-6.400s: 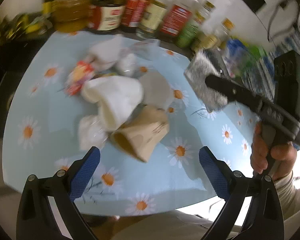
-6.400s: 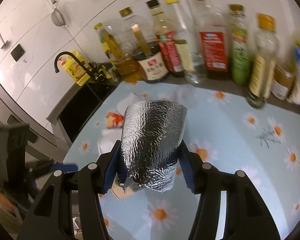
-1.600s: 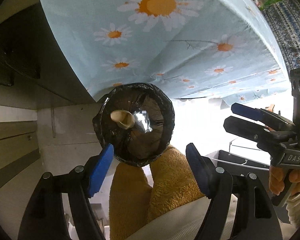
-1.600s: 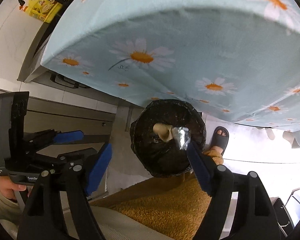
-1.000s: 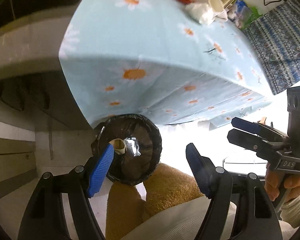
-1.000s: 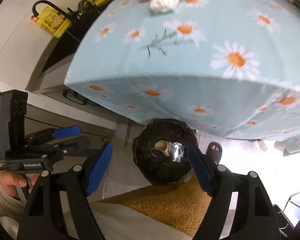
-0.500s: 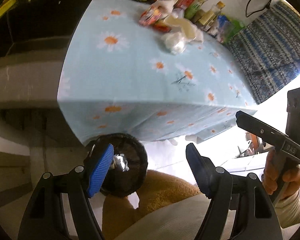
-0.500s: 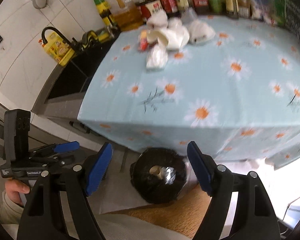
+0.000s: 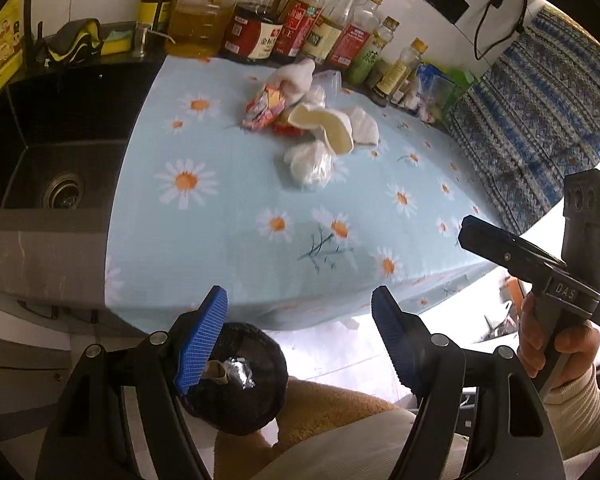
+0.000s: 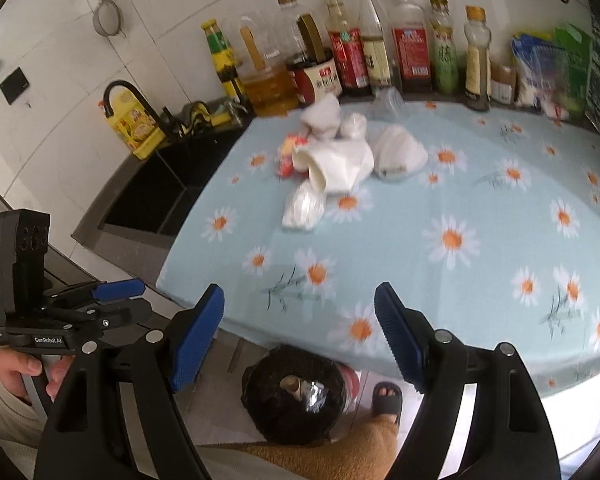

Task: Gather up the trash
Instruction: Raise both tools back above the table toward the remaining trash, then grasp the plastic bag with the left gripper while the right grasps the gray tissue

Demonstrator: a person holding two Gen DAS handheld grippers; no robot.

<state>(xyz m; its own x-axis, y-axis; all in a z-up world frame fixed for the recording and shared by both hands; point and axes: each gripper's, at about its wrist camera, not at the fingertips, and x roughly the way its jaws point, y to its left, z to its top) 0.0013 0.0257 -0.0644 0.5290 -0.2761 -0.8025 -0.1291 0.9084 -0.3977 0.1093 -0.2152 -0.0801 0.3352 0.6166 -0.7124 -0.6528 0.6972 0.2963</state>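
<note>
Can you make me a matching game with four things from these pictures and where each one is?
Things:
1. shiny crumpled foil piece
2. black kitchen sink
3. clear plastic bag of white tissue
4. row of tall sauce bottles

Places:
A. at the back of the counter, by the wall
B. inside the black-lined trash bin
C. left of the daisy tablecloth
D. on the daisy tablecloth

Pairs: 1-B, 2-C, 3-D, 4-A

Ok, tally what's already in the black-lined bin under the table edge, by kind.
Brown paper cup: 1
Crumpled foil: 1
Total: 2 pieces visible in the bin; anything beneath them is hidden.
</note>
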